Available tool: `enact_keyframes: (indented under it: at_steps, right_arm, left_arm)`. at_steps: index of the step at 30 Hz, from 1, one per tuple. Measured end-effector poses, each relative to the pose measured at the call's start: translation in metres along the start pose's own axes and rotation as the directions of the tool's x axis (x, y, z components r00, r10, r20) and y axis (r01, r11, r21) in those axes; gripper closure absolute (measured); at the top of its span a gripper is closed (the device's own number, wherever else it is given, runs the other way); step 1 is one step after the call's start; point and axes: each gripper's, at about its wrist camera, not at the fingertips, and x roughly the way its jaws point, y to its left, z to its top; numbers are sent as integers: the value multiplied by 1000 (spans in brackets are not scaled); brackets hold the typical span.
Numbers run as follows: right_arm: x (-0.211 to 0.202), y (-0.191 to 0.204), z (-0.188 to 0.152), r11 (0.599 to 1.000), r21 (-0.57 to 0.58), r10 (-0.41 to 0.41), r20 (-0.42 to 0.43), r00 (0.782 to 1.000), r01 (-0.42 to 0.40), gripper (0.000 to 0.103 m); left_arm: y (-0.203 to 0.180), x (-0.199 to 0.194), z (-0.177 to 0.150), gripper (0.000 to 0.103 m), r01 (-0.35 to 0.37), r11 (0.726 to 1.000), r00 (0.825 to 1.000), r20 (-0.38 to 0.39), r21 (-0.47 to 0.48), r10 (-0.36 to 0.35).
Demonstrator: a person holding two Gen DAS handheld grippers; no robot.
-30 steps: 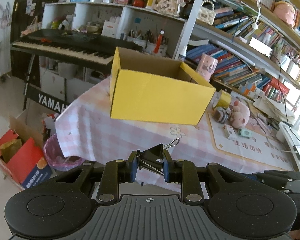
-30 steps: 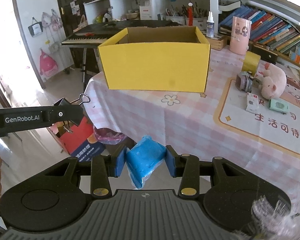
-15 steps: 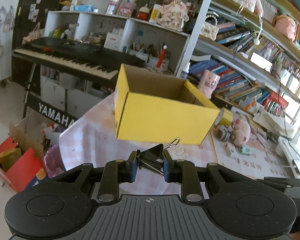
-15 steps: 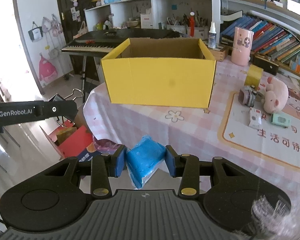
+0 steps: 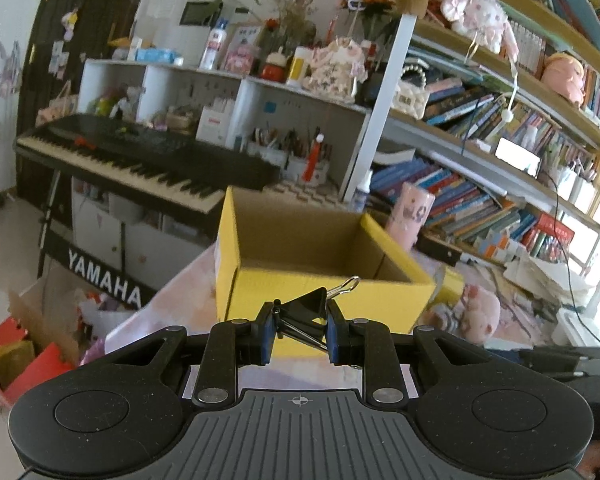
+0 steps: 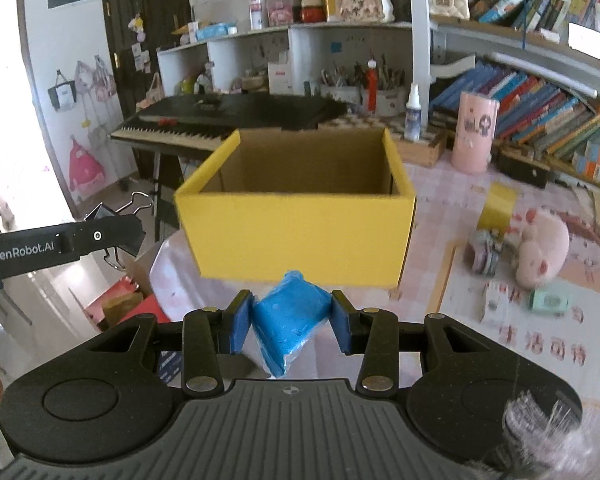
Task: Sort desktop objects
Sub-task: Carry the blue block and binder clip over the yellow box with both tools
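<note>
I hold my left tongs (image 5: 299,330) clamped on a black binder clip (image 5: 306,312), its folded steel body pinched between the pads and one wire loop handle poking up and forward, so it can fall free once the tongs part. My right tongs (image 6: 292,320) are clamped on a soft blue packet (image 6: 290,314) (wrapped in glossy film, as far as I can tell), squeezed corner-down because the pads caught it on the diagonal. Both loads hang in the air on the near side of the yellow cardboard box (image 6: 300,236), open-topped, plain brown inside, standing at the corner of the bench (image 6: 432,300) with its pink checked cloth. I judge the box to be the drop point. To the right of the box lie a yellow tape roll (image 6: 496,206) and a pink plush pig (image 6: 542,254), still unsorted.
</note>
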Motion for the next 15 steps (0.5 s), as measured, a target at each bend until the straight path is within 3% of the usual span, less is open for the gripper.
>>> enact_keyframes:
  at_steps: [15]
  right_arm:
    - [44, -39, 79, 991, -130, 55, 95, 994, -42, 64]
  left_arm:
    - [-27, 65, 39, 79, -48, 999, 997, 64, 7, 47]
